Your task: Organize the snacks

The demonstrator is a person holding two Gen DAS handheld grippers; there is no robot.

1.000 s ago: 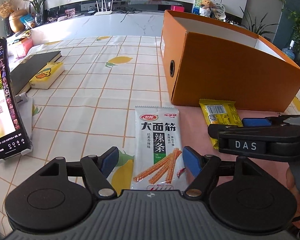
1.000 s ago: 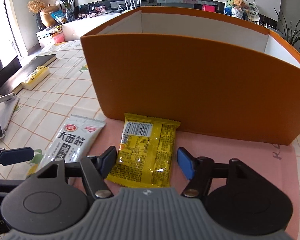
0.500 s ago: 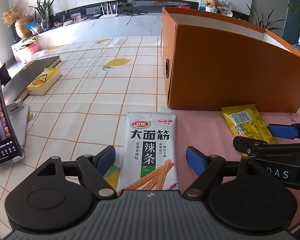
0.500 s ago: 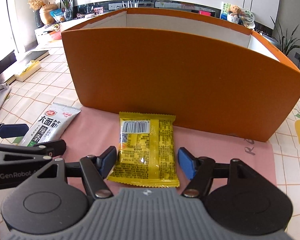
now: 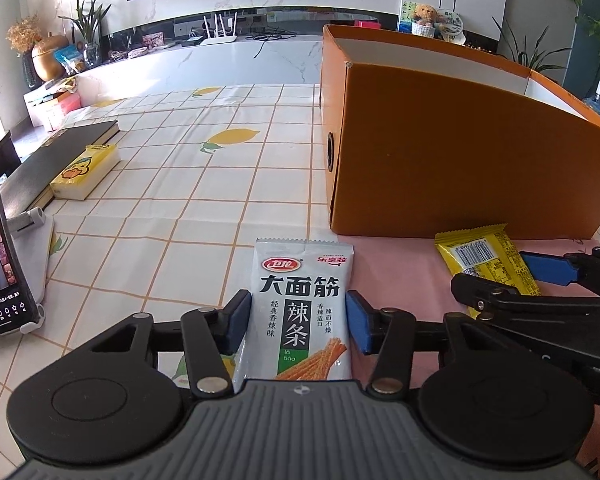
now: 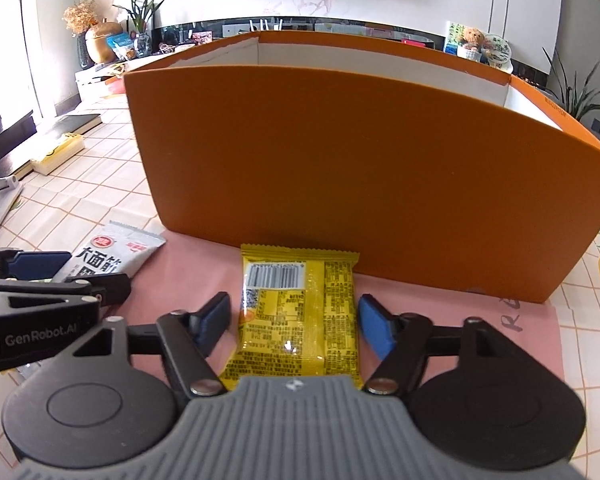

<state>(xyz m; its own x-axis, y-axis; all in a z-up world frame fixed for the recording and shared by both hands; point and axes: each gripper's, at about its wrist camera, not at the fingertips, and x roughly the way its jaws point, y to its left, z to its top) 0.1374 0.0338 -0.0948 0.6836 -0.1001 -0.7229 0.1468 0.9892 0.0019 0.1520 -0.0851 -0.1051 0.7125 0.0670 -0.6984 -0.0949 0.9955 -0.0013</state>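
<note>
A silver spicy-strip snack packet (image 5: pixel 302 304) lies flat between the pads of my left gripper (image 5: pixel 298 320), whose jaws stand close against its sides; it also shows in the right wrist view (image 6: pixel 108 256). A yellow snack packet (image 6: pixel 298 312) lies on the pink mat (image 6: pixel 480 320) between the pads of my right gripper (image 6: pixel 296 320), with small gaps on both sides; it also shows in the left wrist view (image 5: pixel 484 260). The open orange box (image 6: pixel 360 176) stands just behind both packets.
A phone on a stand (image 5: pixel 0 240) stands at the left edge. A black book (image 5: pixel 52 160) and a yellow tissue pack (image 5: pixel 86 172) lie at the far left of the lemon-print tablecloth (image 5: pixel 204 184). The right gripper's body (image 5: pixel 540 308) sits right of the silver packet.
Both grippers have dropped lower and moved forward over their packets. The left jaws have narrowed until the pads stand at the silver packet's sides. The right jaws have narrowed a little around the yellow packet.
</note>
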